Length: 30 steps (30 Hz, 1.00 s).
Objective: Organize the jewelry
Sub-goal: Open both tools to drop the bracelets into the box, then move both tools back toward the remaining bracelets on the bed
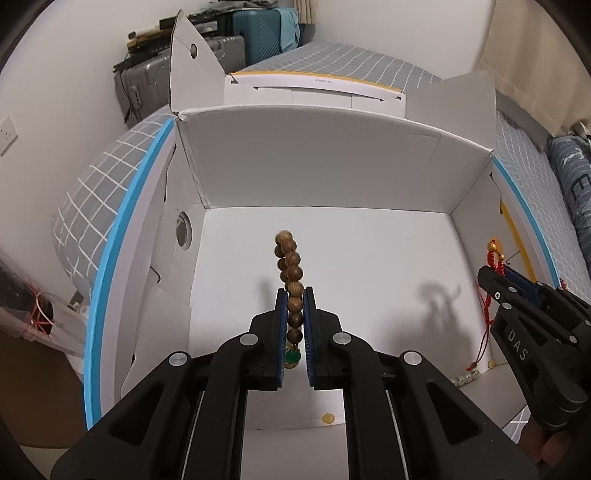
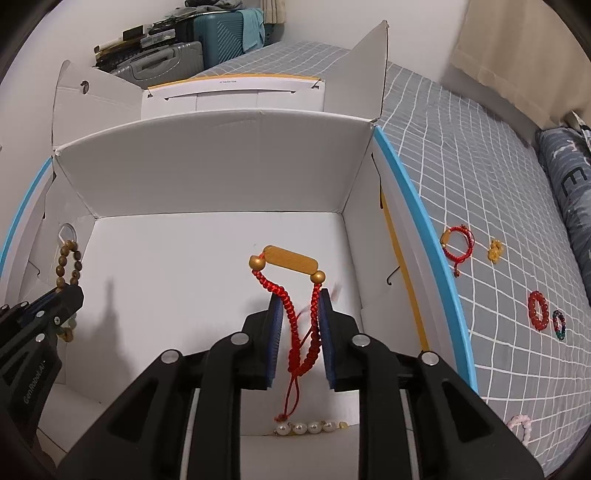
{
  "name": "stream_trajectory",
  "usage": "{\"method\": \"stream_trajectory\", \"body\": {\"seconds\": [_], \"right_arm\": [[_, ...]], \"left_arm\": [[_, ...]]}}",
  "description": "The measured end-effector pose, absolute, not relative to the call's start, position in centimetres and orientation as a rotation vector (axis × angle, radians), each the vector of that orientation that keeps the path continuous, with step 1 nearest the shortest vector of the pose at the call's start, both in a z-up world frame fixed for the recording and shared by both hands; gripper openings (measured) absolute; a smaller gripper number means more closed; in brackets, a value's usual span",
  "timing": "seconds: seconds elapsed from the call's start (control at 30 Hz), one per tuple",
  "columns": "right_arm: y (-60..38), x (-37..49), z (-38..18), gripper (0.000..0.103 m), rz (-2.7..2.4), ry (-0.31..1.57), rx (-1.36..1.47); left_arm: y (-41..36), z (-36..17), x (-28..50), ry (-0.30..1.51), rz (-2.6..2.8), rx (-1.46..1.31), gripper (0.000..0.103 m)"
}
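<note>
An open white cardboard box (image 1: 332,166) stands on a grid-patterned bed, and both grippers reach down into it. My left gripper (image 1: 294,291) is shut on a brown wooden bead bracelet (image 1: 290,262) whose green bead (image 1: 292,357) sits far back between the pads. That bracelet's loop sticks out past the fingertips. My right gripper (image 2: 301,291) has a red braided cord bracelet (image 2: 286,306) with a gold bar (image 2: 291,260) between its pads. The pads stand apart, white shows between the two cords, and the cords look blurred. A pearl bracelet (image 2: 306,427) lies on the box floor near the front wall.
A small yellow bead (image 1: 328,418) lies on the box floor. On the bedspread right of the box lie another red cord bracelet (image 2: 457,243), a yellow piece (image 2: 495,251), a red bead bracelet (image 2: 538,310), a dark multicoloured one (image 2: 559,325) and a pink one (image 2: 519,432). Suitcases (image 2: 218,33) stand behind.
</note>
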State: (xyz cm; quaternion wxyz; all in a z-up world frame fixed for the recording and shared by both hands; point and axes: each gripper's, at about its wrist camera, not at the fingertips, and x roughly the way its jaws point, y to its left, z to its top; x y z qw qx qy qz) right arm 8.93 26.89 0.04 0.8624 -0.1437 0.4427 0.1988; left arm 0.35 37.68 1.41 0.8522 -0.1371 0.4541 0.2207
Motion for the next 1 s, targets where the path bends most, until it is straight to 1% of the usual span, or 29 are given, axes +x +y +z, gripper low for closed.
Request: {"method": "stream_trajectory", "body": {"seconds": [0.07, 0.13, 0.17, 0.2, 0.23, 0.27, 0.3, 0.33, 0.4, 0.43, 0.5, 0.6, 0.73, 1.0], "right_arm": [[26.8, 8.7, 0.2, 0.028, 0.421, 0.919, -0.307], [26.8, 8.5, 0.5, 0.036, 0.422, 0.907, -0.312], [26.7, 8.4, 0.6, 0.046, 0.421, 0.899, -0.311], [26.5, 8.3, 1.0, 0.054, 0.416, 0.885, -0.308], [26.4, 8.2, 1.3, 0.057, 0.412, 0.874, -0.305], [26.1, 8.1, 1.6, 0.062, 0.41, 0.861, -0.299], [26.0, 8.1, 2.0, 0.067, 0.408, 0.853, -0.297], [25.9, 8.0, 2.2, 0.069, 0.408, 0.846, -0.298], [25.5, 7.8, 2.9, 0.081, 0.404, 0.82, -0.298], [25.3, 7.7, 3.2, 0.083, 0.401, 0.808, -0.298], [24.8, 7.4, 3.8, 0.092, 0.406, 0.778, -0.294], [24.1, 7.2, 4.6, 0.095, 0.411, 0.751, -0.294], [23.1, 6.9, 5.1, 0.095, 0.417, 0.738, -0.291], [18.8, 7.1, 6.7, 0.095, 0.375, 0.714, -0.267]], "left_arm": [[37.8, 1.5, 0.2, 0.952, 0.462, -0.292, 0.01], [37.7, 1.7, 0.1, 0.948, 0.459, -0.296, 0.017], [37.6, 1.8, 0.0, 0.945, 0.464, -0.293, 0.028], [37.6, 2.0, -0.1, 0.937, 0.469, -0.289, 0.038], [37.6, 2.2, -0.3, 0.925, 0.476, -0.284, 0.043], [37.6, 2.5, -0.4, 0.914, 0.485, -0.282, 0.053], [37.5, 2.8, -0.6, 0.905, 0.491, -0.277, 0.062], [37.4, 3.1, -0.7, 0.894, 0.497, -0.271, 0.064], [37.3, 3.7, -1.1, 0.876, 0.498, -0.265, 0.071], [37.2, 3.9, -1.2, 0.871, 0.499, -0.263, 0.073], [37.1, 4.3, -1.4, 0.856, 0.51, -0.248, 0.085], [36.7, 4.8, -1.8, 0.834, 0.514, -0.231, 0.09], [36.3, 5.3, -2.0, 0.81, 0.506, -0.232, 0.097], [33.9, 6.5, -0.8, 0.794, 0.468, -0.202, 0.097]]}}
